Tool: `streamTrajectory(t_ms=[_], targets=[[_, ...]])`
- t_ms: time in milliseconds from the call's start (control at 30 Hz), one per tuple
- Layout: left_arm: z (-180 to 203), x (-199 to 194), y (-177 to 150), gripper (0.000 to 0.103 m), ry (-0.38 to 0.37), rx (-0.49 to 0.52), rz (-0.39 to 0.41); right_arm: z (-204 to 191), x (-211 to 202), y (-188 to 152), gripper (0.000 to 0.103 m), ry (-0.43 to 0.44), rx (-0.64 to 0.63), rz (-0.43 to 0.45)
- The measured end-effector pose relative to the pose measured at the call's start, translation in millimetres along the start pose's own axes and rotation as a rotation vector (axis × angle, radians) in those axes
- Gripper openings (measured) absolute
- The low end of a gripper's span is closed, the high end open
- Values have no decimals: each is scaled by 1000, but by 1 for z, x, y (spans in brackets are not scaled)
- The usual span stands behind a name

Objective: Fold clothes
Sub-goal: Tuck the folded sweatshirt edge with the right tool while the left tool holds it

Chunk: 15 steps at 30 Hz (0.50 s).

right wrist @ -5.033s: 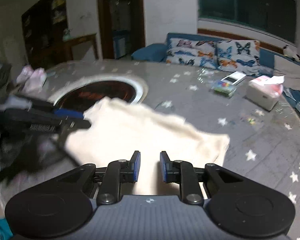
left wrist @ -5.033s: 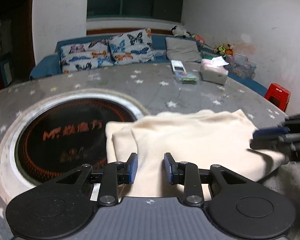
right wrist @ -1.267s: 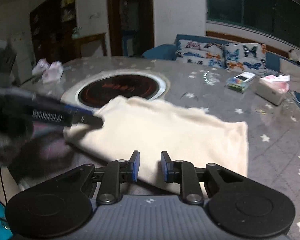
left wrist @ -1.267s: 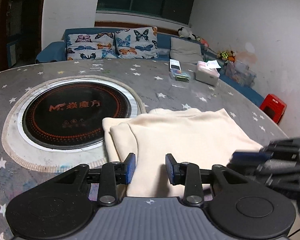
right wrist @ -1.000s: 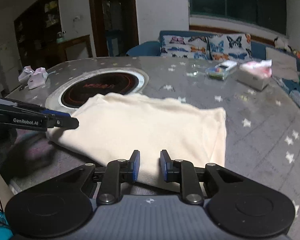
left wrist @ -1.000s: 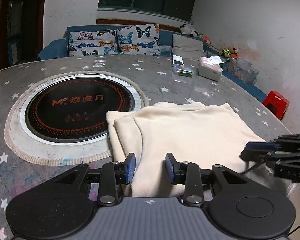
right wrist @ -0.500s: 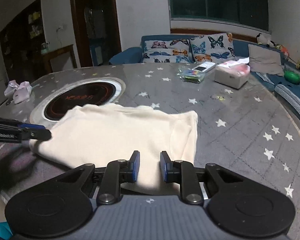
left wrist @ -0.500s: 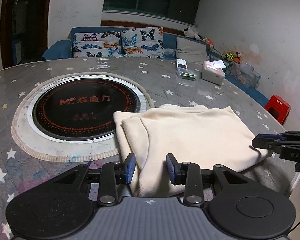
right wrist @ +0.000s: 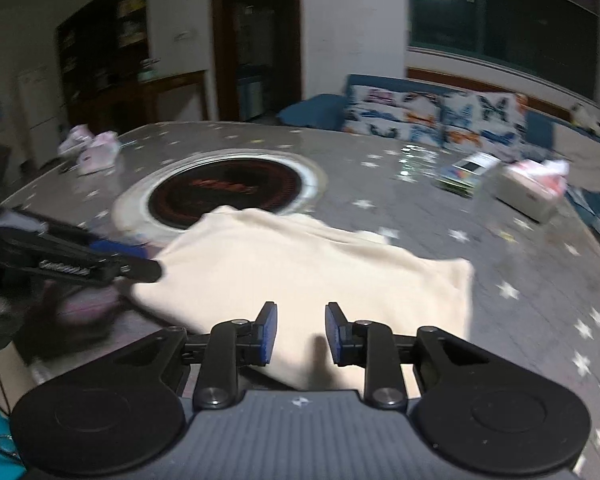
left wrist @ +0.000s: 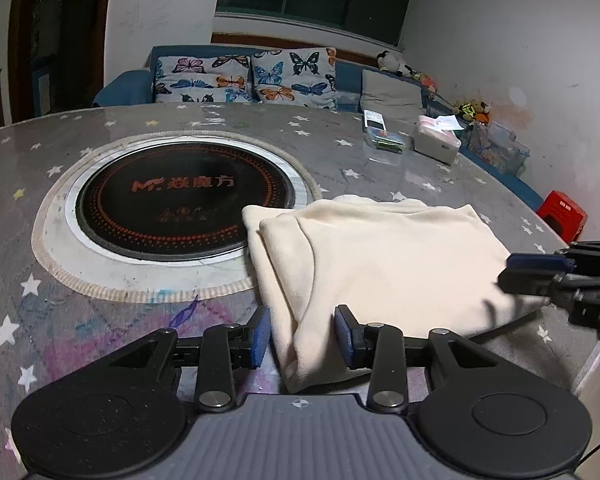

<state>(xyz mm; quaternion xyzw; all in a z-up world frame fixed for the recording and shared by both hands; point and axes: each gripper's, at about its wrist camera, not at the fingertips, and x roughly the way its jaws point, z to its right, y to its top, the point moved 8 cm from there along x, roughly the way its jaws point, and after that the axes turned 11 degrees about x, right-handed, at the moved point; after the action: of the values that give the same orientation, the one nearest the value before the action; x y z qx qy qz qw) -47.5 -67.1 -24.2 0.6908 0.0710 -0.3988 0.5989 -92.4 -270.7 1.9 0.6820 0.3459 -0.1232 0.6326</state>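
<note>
A cream garment [left wrist: 384, 260] lies folded on the grey star-patterned table [left wrist: 340, 164], right of the black round hotplate [left wrist: 184, 196]. My left gripper [left wrist: 302, 338] is open, its pads either side of the garment's near left corner, with no grip on it. My right gripper [right wrist: 298, 332] is open over the garment's near edge [right wrist: 300, 280]. The right gripper shows in the left wrist view [left wrist: 560, 276] at the garment's right corner. The left gripper shows in the right wrist view [right wrist: 92, 264] at the garment's left corner.
A tissue box [left wrist: 436, 142] and a small flat box [left wrist: 382, 140] sit at the table's far right. Pink items [right wrist: 94, 148] lie at the far left edge. A blue sofa with butterfly cushions [left wrist: 252, 78] stands behind. A red stool [left wrist: 562, 216] is at the right.
The right wrist view has swung left and is blurred by motion. The right gripper has moved in onto the garment's right corner. The left gripper has moved slightly closer. The garment lies much as before.
</note>
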Motion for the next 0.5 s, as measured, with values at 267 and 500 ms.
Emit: streamTrajectory(t_ms=[267,500], targets=[[-21,-9,2,38,27,-64,-3,-55,13,2,32,108,-149,-32],[-41,-10,-4,38,23,-152,-36,-103,24,-1,33,188,-298,-62]])
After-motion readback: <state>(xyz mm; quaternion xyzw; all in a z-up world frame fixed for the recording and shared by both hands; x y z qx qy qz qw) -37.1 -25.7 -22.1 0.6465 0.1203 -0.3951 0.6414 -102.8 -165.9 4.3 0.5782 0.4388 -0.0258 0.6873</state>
